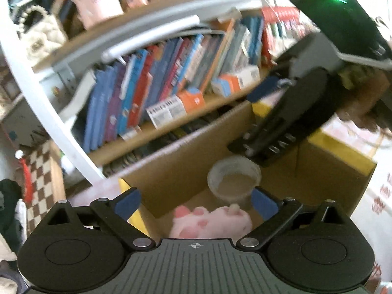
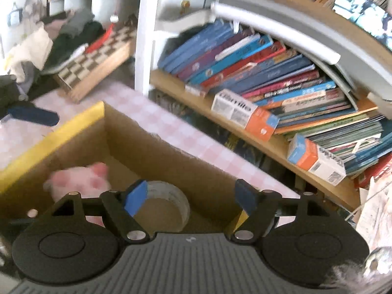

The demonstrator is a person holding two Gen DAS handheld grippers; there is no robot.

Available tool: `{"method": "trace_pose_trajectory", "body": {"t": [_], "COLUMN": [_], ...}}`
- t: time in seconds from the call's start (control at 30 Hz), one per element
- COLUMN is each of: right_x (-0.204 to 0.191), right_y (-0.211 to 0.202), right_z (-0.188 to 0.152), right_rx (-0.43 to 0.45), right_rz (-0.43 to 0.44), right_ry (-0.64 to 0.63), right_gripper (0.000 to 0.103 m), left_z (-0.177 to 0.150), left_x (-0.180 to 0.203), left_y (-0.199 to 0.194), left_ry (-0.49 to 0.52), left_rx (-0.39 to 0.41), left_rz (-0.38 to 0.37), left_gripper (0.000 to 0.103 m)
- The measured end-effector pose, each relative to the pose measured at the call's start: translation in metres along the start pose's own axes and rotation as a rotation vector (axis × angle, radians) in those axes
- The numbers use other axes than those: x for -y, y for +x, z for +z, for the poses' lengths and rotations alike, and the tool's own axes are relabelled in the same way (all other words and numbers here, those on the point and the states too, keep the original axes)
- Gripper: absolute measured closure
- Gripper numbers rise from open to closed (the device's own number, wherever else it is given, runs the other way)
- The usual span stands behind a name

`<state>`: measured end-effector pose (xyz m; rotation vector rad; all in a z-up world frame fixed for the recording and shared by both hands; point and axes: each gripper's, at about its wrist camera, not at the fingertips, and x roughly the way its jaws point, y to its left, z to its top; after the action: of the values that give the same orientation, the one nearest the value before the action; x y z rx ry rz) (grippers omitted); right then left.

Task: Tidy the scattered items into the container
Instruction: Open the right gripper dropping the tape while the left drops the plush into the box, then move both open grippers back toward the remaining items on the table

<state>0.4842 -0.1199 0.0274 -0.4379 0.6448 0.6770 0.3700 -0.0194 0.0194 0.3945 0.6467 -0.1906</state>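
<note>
An open cardboard box [image 1: 186, 156] with yellow flaps stands on a pink checked cloth; it also shows in the right wrist view [image 2: 137, 142]. Inside lie a pink plush toy [image 1: 213, 223] [image 2: 80, 181] and a roll of clear tape [image 1: 234, 180] [image 2: 171, 201]. My left gripper [image 1: 196, 204] is open and empty above the box, over the plush. My right gripper [image 2: 189, 198] is open and empty above the tape roll. In the left wrist view the right gripper [image 1: 289, 112] hangs over the box's far side.
A bookshelf [image 2: 257, 78] packed with leaning books and small boxes stands right behind the box. A checkered board [image 2: 98, 56] and a pile of clothes [image 2: 73, 31] lie at the far left. Papers [image 2: 374, 208] are at the right.
</note>
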Motion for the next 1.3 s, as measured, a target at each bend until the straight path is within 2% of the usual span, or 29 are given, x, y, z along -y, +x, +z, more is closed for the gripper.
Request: {"method": "trace_pose_trajectory", "body": {"t": [0.37,0.6,0.8,1.03,1.3], "right_x": [-0.023,-0.042,-0.059,-0.097,-0.142], "right_y": [-0.060,-0.110,-0.155,-0.193,-0.213], "right_z": [-0.005,-0.012,-0.032,-0.069,-0.123], "right_rx": [0.073,0.132,0.147,0.137,0.072], "right_rz": [0.023,0.036,0.008,-0.067,-0.103], "right_ry": [0.047,0.124,0.179,0.223,0.272], "right_gripper": [0.025,0.022,0.019,0.017,0.016], "left_z": [-0.002,-0.021,-0.046,-0.082,-0.124], "left_x": [0.003,0.003,-0.003,0.013,0.043], "left_y": [-0.061,-0.111,-0.147,-0.179,-0.195], "left_ry": [-0.071,-0.127,-0.214,-0.230,-0.233], "left_rx": [0.115,0.173,0.204,0.194,0.126], "left_rz": [0.024,0.019,-0.001,-0.040,-0.094], "left_gripper": [0.004,0.004,0.004,0.003,0.003]}}
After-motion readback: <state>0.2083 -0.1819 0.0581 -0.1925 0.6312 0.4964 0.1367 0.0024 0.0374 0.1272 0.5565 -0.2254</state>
